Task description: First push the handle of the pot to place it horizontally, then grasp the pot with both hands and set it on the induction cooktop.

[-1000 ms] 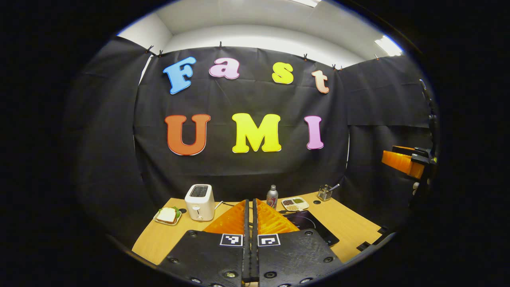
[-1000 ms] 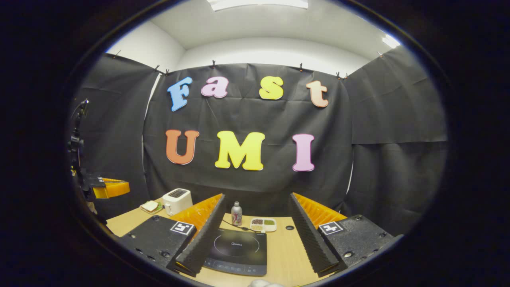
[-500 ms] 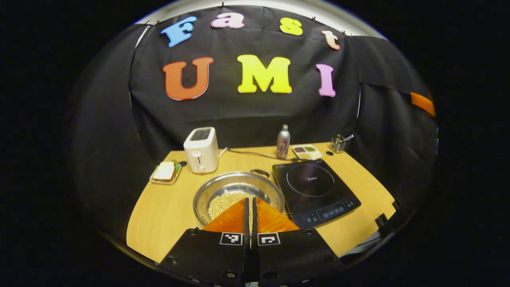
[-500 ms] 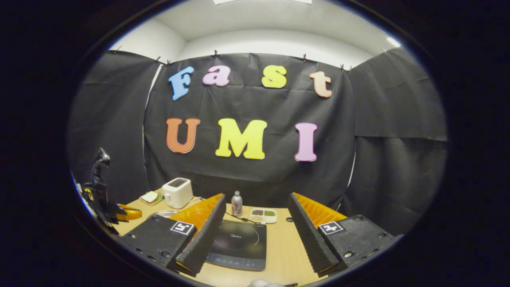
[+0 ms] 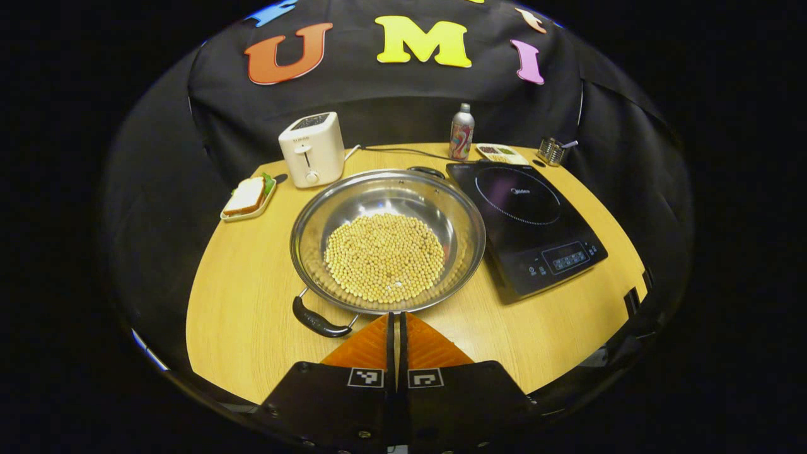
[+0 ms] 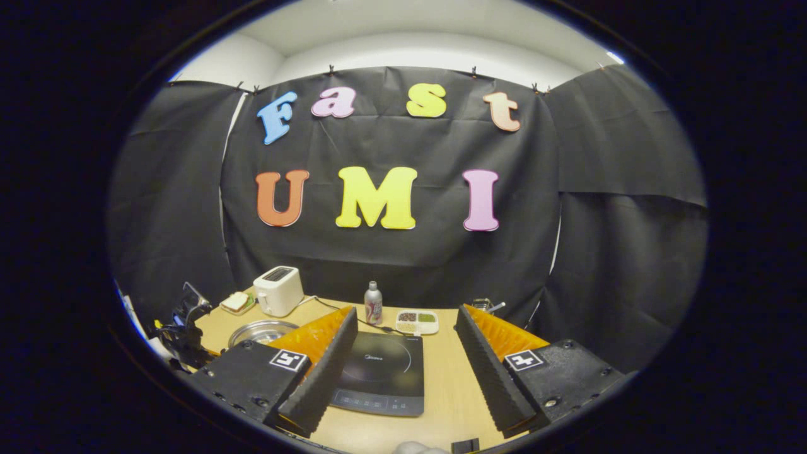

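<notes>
Fingers (image 5: 386, 334) of the left gripper (image 5: 396, 325) are clenched together with nothing between them, and their tips sit just short of the near rim of the wide, shallow stainless-steel pot (image 5: 388, 239), which rests on the round wooden counter (image 5: 239, 302). The curved black near handle (image 5: 318, 320) lies just to the left of those tips, low on the pot's near-left edge. A second black far handle (image 5: 427, 171) sits on the far-right rim, so the line through both handles runs diagonally, from near-left to far-right, rather than across the view. The pot holds a layer of pale round beans (image 5: 384, 255).

The left gripper is judged the nearer tool for the push: a short sideways reach places the tips against the near handle.

Beside the pot, on its right and touching or nearly touching its rim, lies the flat black induction cooktop (image 5: 529, 221). It carries nothing yet.

In the right gripper view, the right gripper (image 6: 403, 353) has its fingers (image 6: 485, 366) spread wide and holds nothing. It hovers over the cooktop's near edge, well apart from the pot, which lies to its far left.
</notes>
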Available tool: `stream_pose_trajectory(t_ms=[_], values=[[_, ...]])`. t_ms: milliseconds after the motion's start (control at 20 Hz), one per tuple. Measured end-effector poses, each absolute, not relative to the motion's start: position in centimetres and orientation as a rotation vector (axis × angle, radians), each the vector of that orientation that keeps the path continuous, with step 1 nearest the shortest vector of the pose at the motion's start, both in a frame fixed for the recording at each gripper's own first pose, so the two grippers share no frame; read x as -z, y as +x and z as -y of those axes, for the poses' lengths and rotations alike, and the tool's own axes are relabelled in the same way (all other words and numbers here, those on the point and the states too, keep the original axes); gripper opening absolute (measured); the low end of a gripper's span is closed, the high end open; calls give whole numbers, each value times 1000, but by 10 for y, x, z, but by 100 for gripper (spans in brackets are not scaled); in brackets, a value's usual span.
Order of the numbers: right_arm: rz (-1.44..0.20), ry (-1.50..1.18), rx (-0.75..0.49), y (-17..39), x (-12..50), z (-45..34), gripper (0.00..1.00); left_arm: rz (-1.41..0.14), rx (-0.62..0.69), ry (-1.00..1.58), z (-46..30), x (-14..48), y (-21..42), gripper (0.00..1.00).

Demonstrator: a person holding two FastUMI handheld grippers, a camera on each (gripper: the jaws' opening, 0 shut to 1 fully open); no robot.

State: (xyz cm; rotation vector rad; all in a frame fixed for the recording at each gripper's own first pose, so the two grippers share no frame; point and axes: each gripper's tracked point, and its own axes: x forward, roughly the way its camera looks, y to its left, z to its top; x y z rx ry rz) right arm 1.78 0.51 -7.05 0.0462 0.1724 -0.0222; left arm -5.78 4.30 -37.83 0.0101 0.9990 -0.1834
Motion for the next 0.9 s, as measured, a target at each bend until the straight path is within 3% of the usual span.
stream_pose_trajectory(t_ms=[150,200,250,550,600,650,700,750,800,900], values=[[-179,50,39,19,76,0,96,-1052,188,30,-50,395,-62,0],[-183,52,41,20,79,0,97,-1074,188,36,-52,400,-63,10],[-186,55,43,20,80,1,96,-1087,188,41,-55,405,-63,0],[-190,40,55,26,85,2,96,-1152,190,61,-64,423,-57,0],[-191,41,55,26,87,3,96,-1156,189,68,-67,425,-55,10],[-194,43,57,27,88,3,96,-1168,194,71,-68,428,-55,10],[-199,46,57,27,90,3,96,-1177,203,70,-67,430,-55,0],[-203,51,59,28,91,4,96,-1183,203,72,-67,431,-55,10],[-205,57,63,29,92,6,96,-1184,199,76,-68,430,-54,0],[-204,66,70,29,93,10,99,-1185,192,76,-71,431,-52,0]])
